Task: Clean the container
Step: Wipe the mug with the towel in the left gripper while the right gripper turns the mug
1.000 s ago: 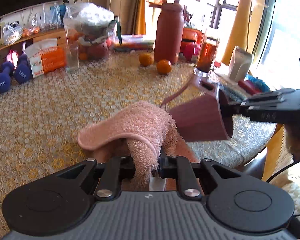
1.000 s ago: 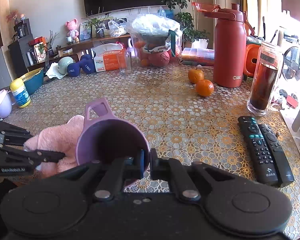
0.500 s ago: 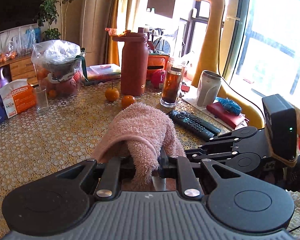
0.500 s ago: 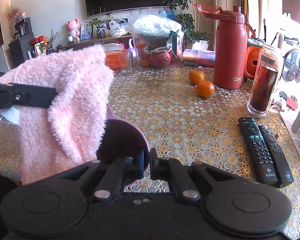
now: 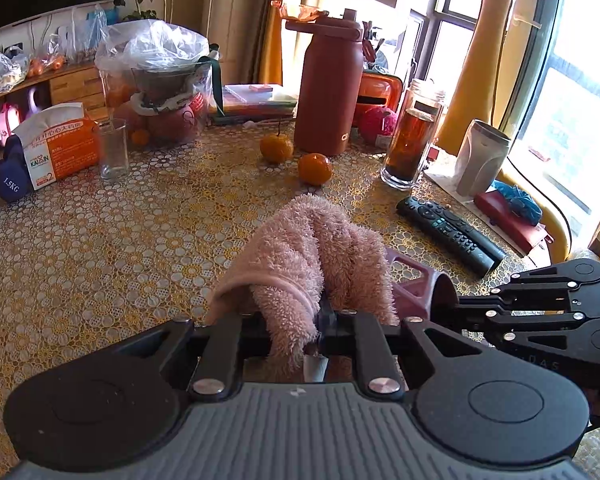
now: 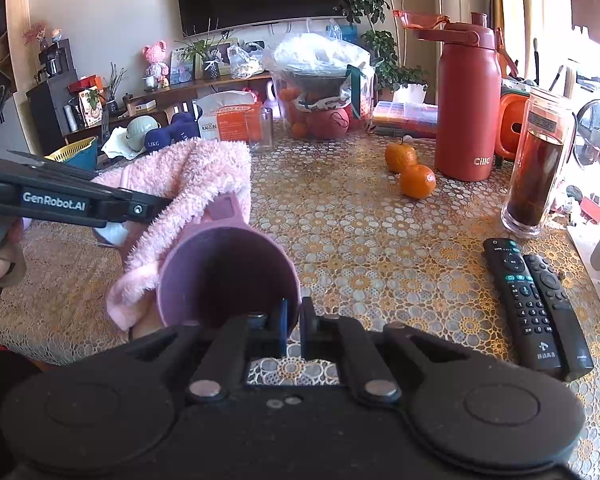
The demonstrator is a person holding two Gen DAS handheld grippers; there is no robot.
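Observation:
My right gripper [image 6: 294, 318] is shut on the near rim of a purple plastic cup [image 6: 228, 276], which lies tilted with its mouth toward the camera and its handle pointing away. A fluffy pink towel [image 6: 188, 184] drapes over the cup's upper left outside and handle. My left gripper [image 6: 156, 205] comes in from the left, shut on that towel. In the left wrist view the towel [image 5: 312, 248] bunches over my left gripper [image 5: 300, 320] and hides most of the cup [image 5: 416, 292]. The right gripper [image 5: 466, 308] reaches in from the right onto the cup's rim.
On the patterned table [image 6: 360, 240] stand a red flask [image 6: 470, 108], a glass bottle of dark tea [image 6: 536, 168], two oranges [image 6: 410, 170], two remotes [image 6: 536, 300], an empty glass [image 6: 260, 128], a tissue pack [image 6: 228, 120] and a bagged fruit bowl [image 6: 320, 84].
The towel has come down from in front of the cup's mouth and now lies on the cup's upper left outside. The left gripper dropped lower and swung left. The cup stayed in place.

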